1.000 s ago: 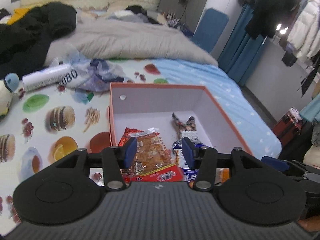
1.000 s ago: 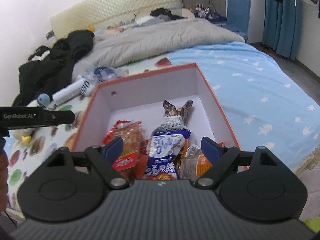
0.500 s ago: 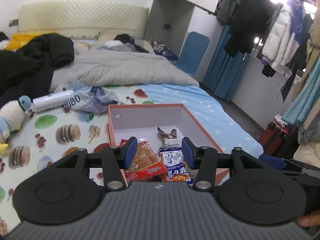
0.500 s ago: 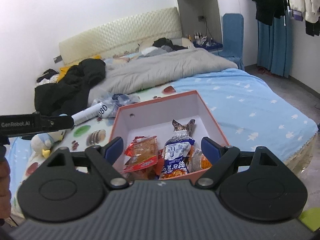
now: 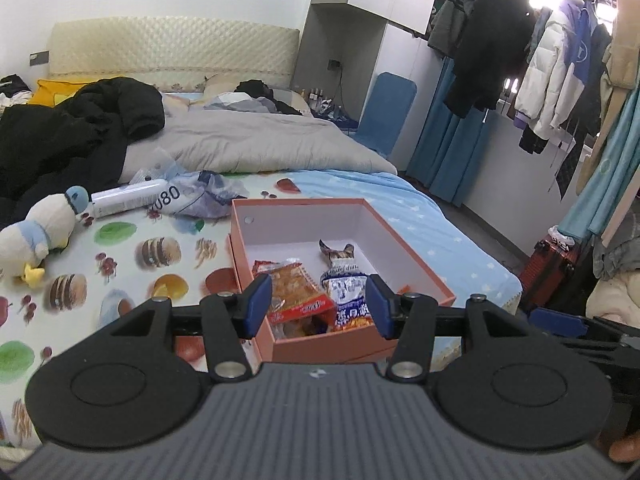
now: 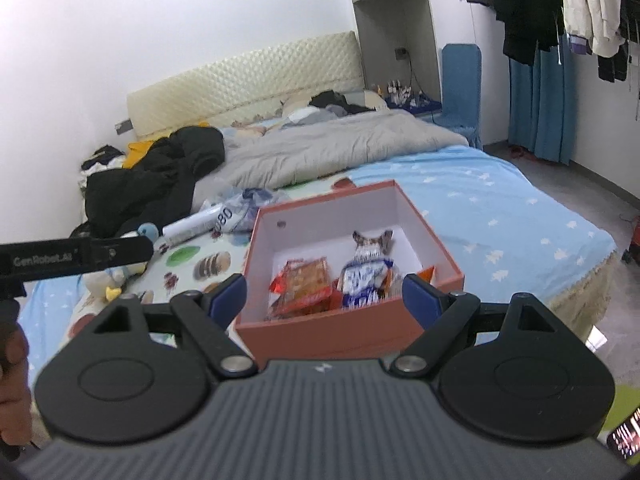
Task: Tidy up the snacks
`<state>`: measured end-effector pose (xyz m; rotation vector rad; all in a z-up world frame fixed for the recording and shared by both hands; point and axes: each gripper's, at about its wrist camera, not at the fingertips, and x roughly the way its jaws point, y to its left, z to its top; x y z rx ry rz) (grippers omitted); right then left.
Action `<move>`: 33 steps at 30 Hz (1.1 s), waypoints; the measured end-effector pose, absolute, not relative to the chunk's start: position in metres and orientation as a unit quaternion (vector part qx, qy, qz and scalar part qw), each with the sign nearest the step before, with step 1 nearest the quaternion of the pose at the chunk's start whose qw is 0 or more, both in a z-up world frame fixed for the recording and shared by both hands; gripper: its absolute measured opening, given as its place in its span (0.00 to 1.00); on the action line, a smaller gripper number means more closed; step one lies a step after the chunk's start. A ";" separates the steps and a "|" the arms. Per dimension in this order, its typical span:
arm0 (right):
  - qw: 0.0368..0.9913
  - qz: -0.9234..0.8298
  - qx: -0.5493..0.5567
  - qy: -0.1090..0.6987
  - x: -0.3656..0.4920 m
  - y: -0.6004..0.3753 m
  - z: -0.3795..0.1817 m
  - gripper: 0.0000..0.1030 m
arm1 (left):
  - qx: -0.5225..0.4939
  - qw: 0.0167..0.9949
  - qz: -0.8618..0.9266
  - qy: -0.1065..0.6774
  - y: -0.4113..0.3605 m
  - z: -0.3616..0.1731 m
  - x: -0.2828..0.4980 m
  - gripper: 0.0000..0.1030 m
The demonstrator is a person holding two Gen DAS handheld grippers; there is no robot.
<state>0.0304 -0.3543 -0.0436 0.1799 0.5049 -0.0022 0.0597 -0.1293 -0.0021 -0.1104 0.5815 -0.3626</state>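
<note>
Both tongs are backing off and lifting away from the orange box (image 5: 320, 344) now. A second ago its snack packets (image 5: 298, 292) filled the view between the fingers; now the whole box shows on the bed (image 6: 500, 200), front wall and all. The left tongs (image 5: 318, 306) have just been opening a touch, nothing between them. More of the room comes in: the hanging coats (image 5: 496, 40), the plush toy (image 5: 36, 236).

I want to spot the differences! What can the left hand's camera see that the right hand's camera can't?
Only the left wrist view shows the red suitcase beside the bed and the white puffy coat on the rack. Only the right wrist view shows the black bar with white lettering and a phone in the corner. Both show the orange box of snacks, the stuffed penguin, the white bottle and the grey blanket.
</note>
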 end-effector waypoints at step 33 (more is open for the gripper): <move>0.960 -0.012 0.097 0.261 0.005 -0.355 -0.066 0.84 | -0.034 0.944 -0.117 0.308 -0.114 -0.016 0.032 0.97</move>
